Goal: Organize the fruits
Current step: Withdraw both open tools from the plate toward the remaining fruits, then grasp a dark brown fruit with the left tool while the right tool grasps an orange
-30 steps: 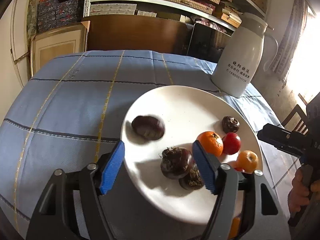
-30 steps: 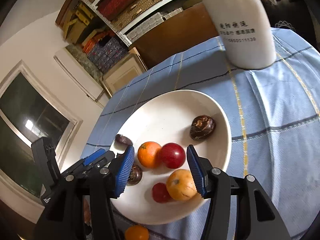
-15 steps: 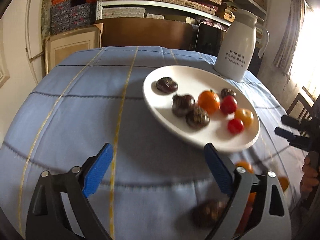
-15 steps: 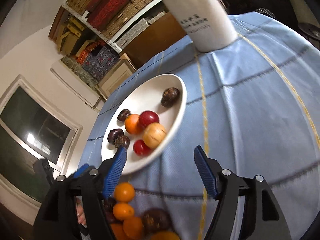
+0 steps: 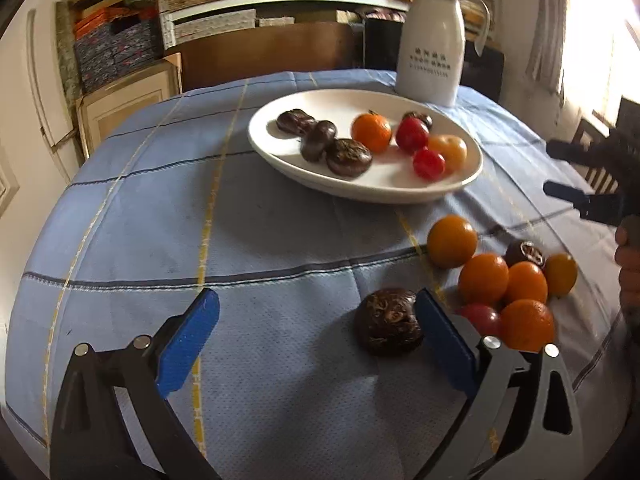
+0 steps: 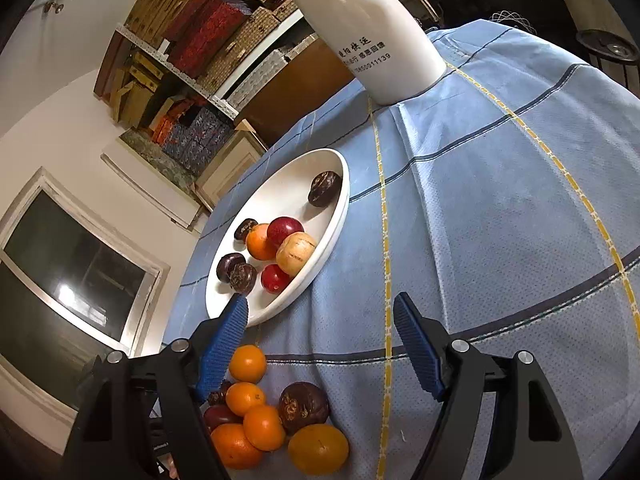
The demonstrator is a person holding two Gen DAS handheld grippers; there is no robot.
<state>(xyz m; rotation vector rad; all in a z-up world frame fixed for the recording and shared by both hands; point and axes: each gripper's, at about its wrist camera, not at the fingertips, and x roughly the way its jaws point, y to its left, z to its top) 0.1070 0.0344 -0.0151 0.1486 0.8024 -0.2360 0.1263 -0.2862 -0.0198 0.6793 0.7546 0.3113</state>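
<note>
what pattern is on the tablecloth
Light blue tablecloth crossed by a wide grid of yellow and dark blue stripes; clearest in the left wrist view.

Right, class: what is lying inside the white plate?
On the white plate lie four dark brown fruits, one orange, two red fruits and a yellowish one. Whatever sits beneath them on the plate's surface is covered.

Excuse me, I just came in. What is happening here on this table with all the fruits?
A person is sorting fruit with a hand-held gripper in each hand. The white plate already holds several pieces. A pile of loose fruit lies on the blue tablecloth. The left hand-held gripper is open, its right finger beside a dark wrinkled fruit. The right hand-held gripper is open and empty.
</note>
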